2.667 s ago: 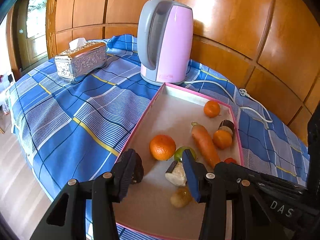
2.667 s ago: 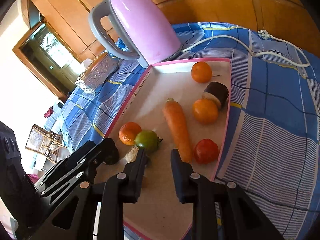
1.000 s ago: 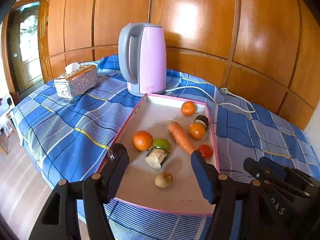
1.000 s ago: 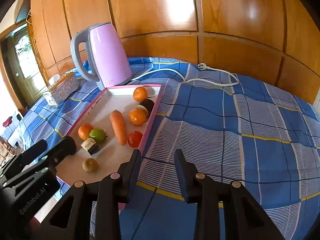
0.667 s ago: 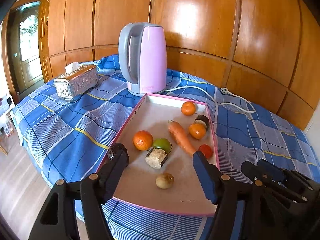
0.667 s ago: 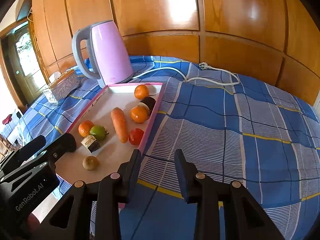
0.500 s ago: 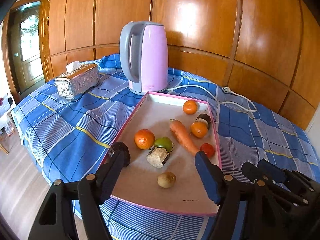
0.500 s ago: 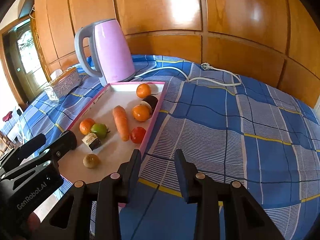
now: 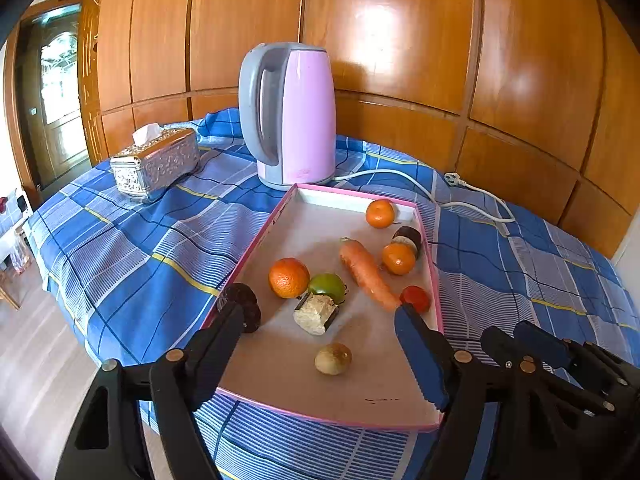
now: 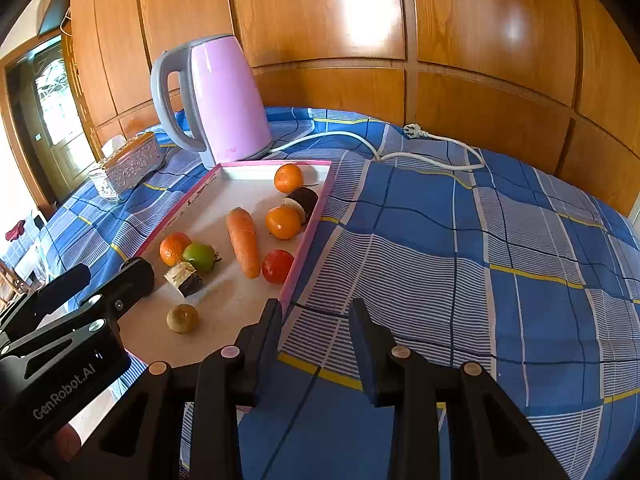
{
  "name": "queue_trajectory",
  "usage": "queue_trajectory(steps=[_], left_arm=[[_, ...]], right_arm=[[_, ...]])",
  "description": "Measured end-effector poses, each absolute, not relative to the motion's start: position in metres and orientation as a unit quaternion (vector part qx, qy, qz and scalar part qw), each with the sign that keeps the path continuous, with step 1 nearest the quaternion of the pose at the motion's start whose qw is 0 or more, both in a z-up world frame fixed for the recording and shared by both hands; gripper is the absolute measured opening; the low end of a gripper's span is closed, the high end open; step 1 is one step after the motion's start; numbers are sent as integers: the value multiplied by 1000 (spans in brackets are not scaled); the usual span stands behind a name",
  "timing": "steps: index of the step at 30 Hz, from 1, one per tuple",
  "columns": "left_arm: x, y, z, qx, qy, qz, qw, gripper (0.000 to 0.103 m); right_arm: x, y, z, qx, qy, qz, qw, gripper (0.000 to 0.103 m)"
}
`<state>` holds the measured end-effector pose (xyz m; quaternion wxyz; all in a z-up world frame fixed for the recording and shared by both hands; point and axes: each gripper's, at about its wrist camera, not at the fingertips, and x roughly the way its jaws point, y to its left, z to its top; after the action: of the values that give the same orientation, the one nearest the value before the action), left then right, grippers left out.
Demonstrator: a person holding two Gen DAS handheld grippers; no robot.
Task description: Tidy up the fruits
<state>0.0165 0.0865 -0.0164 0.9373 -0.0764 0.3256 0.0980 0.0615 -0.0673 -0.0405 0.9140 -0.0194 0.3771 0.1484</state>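
A pink-rimmed tray (image 9: 256, 248) on the blue checked cloth holds an orange (image 9: 289, 277), a green fruit (image 9: 327, 287), a carrot (image 9: 366, 274), a red tomato (image 9: 416, 298), two tangerines (image 9: 398, 258) (image 9: 380, 213), a dark roll piece (image 9: 408, 238), a pale block (image 9: 316, 312) and a small brown fruit (image 9: 333, 358). My left gripper (image 9: 322, 312) hovers over the tray's near end. Its jaws are opening wide, and no pad touches anything. My right gripper (image 10: 316, 308) stands open and empty above the cloth, beside the tray's near right corner.
A pink kettle (image 9: 292, 112) stands behind the tray, with its white cord and plug (image 9: 472, 196) trailing right. A silver tissue box (image 9: 156, 164) sits at the back left. Wooden wall panels close off the back. The table edge drops to the floor at left.
Both grippers have drawn back from the fruit, so the whole tray now shows. Over the last second the left jaws have spread wider. The right jaws are unchanged.
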Motion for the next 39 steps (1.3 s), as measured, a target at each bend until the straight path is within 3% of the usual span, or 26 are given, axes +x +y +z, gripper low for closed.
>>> queue_trajectory(steps=[39], left_arm=[[16, 83, -13, -71, 321, 101, 939, 83]], right_arm=[[61, -66, -42, -22, 380, 151, 912, 35]])
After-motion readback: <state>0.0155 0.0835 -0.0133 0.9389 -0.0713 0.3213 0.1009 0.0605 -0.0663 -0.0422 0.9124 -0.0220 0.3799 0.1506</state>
